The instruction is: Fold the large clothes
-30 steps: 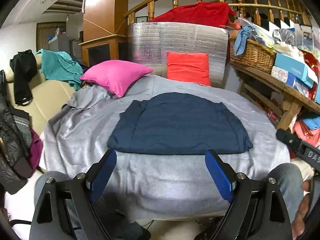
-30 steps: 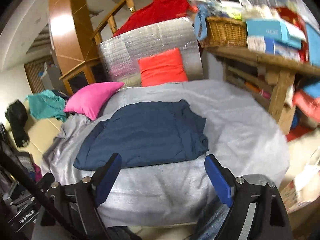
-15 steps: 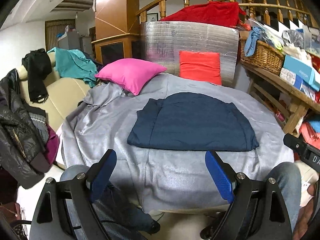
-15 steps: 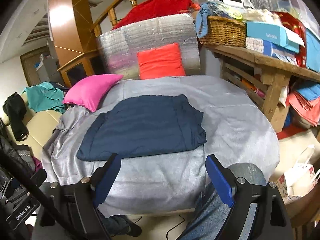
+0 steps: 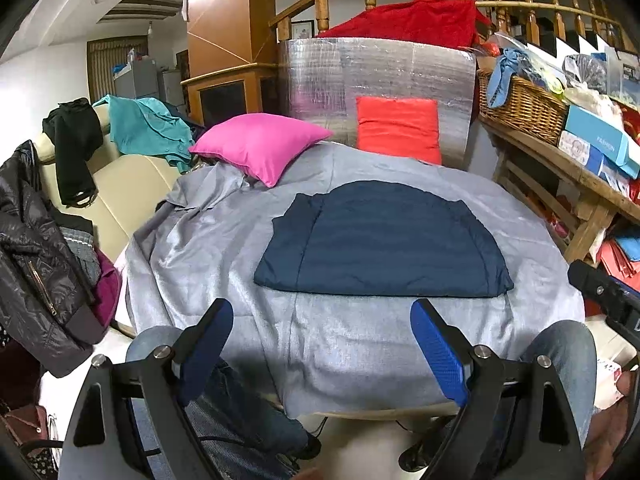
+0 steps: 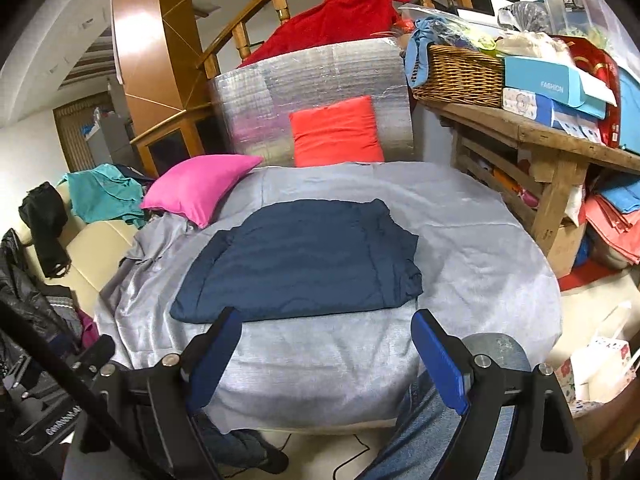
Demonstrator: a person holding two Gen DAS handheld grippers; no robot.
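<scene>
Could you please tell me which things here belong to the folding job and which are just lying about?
Job:
navy garment, folded
grey sheet beneath it
left tongs, open
right tongs, open

Lying about:
pink cushion
orange-red cushion
wicker basket
teal garment
black jacket

A grey sheet (image 5: pixel 224 248) is covering the counter. Beyond the sheet's far edge, a pink cushion (image 5: pixel 260 146) is lying left, an orange cushion (image 5: pixel 398 128) leaning on a silver panel (image 5: pixel 376 72). A wicker basket (image 5: pixel 520 106) is sitting right of the sheet.
</scene>
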